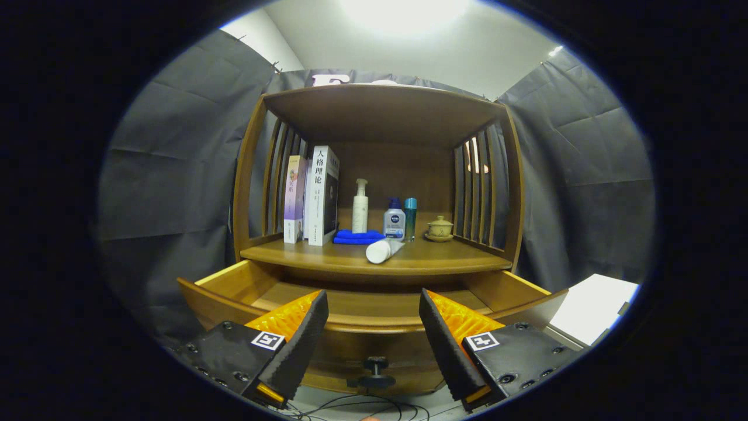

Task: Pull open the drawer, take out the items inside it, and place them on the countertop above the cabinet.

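Between our spread fingers, which hold nothing, the gripper (374,339) hangs over the dark knob (376,372) on the front of the pulled-open wooden drawer (234,280). Beyond the fingertips, on the countertop (444,260), we see a white tube (383,250) lying on its side. Farther back stand two books (315,196), a folded blue cloth (356,237), a white pump bottle (360,206), a blue-capped bottle (394,220), a teal bottle (410,218) and a small lidded cup (439,227).

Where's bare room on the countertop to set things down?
Front edge of the countertop left of the lying tube, and the right front ahead of the lidded cup. Crowded behind: books, blue cloth, bottles. Gripper open.
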### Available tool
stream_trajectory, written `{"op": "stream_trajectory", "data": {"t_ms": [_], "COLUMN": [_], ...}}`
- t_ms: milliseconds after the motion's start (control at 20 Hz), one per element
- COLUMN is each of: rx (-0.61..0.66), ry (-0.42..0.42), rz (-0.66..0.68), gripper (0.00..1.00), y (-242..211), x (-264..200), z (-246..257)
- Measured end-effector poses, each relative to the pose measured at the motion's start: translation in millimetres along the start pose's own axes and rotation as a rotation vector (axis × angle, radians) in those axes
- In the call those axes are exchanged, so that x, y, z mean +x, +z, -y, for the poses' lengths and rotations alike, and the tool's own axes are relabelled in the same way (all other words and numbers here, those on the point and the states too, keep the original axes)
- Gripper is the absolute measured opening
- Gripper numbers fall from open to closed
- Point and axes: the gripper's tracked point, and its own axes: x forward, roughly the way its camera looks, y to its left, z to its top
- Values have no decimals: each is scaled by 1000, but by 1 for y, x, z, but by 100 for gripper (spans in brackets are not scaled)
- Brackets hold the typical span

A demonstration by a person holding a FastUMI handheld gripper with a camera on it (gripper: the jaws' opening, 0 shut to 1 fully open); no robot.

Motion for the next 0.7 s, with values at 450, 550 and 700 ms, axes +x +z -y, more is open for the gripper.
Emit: {"op": "stream_trajectory", "data": {"t_ms": [450, 550, 700], "rx": [59, 48, 34], "ry": [15, 25, 33], "rz": [-78, -90, -104], "gripper": [97, 97, 97], "y": [-62, -72, -82], "x": [-13, -10, -4], "z": [-8, -11, -15]}}
